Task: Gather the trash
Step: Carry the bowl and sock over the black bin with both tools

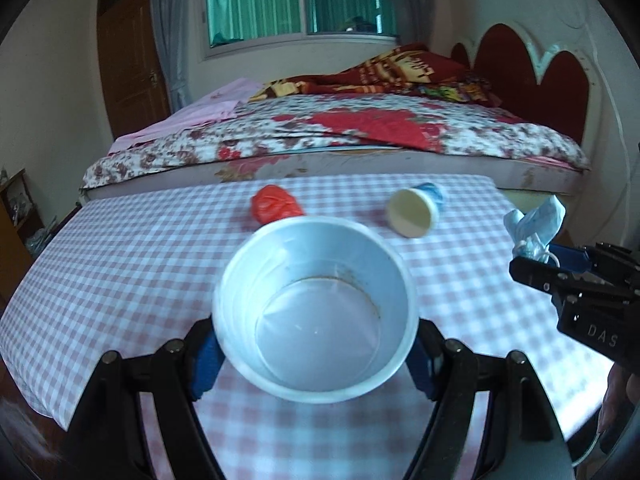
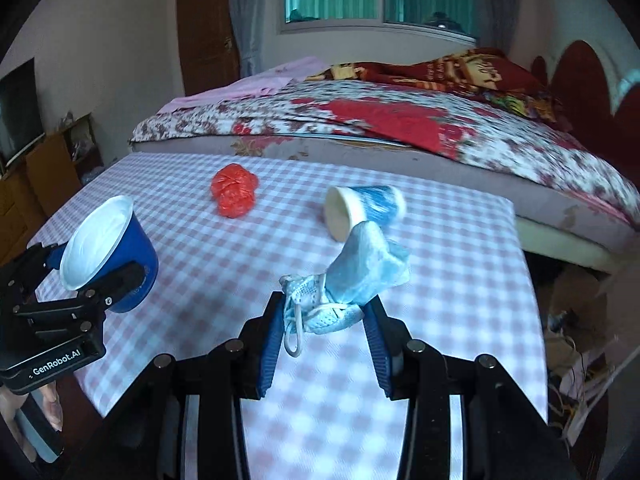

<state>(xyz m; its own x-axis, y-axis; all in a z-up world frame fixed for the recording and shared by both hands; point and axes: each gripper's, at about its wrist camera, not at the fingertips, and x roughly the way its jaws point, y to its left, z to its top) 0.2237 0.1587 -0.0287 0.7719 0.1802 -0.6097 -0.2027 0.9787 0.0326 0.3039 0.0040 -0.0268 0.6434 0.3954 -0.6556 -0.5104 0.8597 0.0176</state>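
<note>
The left gripper (image 1: 316,354) pinches a blue cup (image 1: 315,308) with a white, stained inside by its sides, mouth tilted toward the camera, held above the near part of the checked tablecloth (image 1: 120,264). The right gripper (image 2: 324,320) pinches a crumpled blue face mask (image 2: 352,280), an ear loop dangling. Both are lifted clear of the table. Still lying far across the cloth are a crumpled red plastic bag (image 2: 234,194), far left, and a tipped paper cup (image 2: 360,208), its long axis level and mouth facing near-left. The paper cup lies nearer the right gripper, just beyond the mask; the bag sits nearer the left.
</note>
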